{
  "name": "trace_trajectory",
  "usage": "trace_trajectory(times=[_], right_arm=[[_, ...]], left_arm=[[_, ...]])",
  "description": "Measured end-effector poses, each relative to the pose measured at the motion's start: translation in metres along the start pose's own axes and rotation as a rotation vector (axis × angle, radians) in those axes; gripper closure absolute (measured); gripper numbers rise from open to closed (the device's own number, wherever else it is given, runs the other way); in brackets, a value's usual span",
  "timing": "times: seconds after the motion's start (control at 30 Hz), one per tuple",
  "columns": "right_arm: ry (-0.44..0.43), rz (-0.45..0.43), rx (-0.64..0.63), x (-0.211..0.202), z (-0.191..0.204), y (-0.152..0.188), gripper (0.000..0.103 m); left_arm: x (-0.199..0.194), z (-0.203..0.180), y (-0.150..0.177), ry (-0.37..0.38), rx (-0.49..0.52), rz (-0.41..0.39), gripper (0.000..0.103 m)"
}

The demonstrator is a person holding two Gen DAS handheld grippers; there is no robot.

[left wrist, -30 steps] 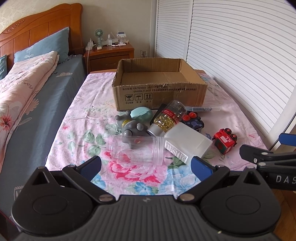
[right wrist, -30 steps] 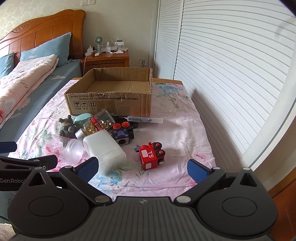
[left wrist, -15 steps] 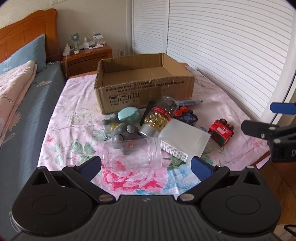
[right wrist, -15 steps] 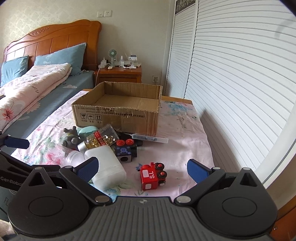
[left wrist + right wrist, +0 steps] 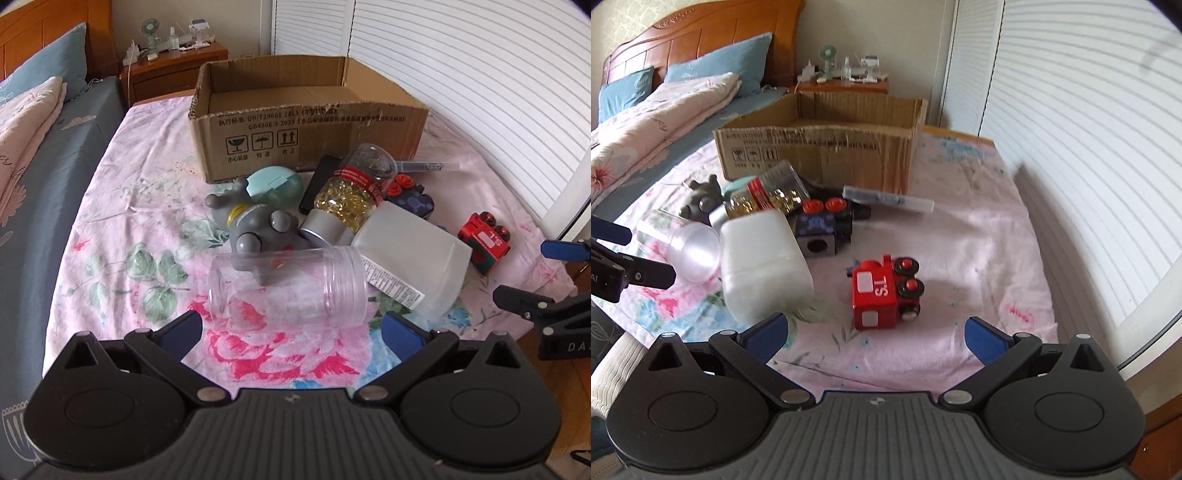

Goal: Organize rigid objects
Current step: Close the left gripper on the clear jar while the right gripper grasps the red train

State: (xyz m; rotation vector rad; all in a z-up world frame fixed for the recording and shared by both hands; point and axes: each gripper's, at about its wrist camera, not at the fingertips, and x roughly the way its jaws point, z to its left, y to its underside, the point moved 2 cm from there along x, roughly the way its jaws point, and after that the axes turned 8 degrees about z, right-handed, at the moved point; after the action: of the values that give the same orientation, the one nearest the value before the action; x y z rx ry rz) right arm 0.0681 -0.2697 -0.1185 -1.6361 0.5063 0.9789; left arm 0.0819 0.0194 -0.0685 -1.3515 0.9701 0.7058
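While both tools are held low over the near edge of the floral sheet, nothing is gripped by either one. The left gripper is spread wide with its blue pads apart, and the clear plastic jar is seen lying on its side just past them, not touched. The right gripper is also spread wide, with the red toy train lying on its side just ahead of the gap, apart from both pads.

Everything else can be placed off the cardboard box, which is sat open-topped at the far side of the sheet. Right in front of its near wall a pile is found: a mint oval case, a grey toy figure, a capsule bottle tipped over with yellow softgels inside, and a dark blue block with red knobs. A frosted white container is laid nearer than those, touching the clear jar's mouth end. A slim clear case is laid by the box's front right corner. The red train is set well apart from the box, off to the right of the pile.
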Motion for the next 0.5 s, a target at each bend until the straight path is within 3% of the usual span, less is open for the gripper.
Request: trace_trajectory(times=[0.37,0.5], right_arm=[[0.019,0.048,-0.048,0.025,-0.006,0.001,0.000],[-0.016,0.056,-0.025,0.030,-0.011,0.001,0.000]], left_arm=[[0.020,0.019,-0.006,-0.038,0.046,0.020,0.001],[0.024,0.031,-0.006,-0.021,0.045,0.004,0.001]])
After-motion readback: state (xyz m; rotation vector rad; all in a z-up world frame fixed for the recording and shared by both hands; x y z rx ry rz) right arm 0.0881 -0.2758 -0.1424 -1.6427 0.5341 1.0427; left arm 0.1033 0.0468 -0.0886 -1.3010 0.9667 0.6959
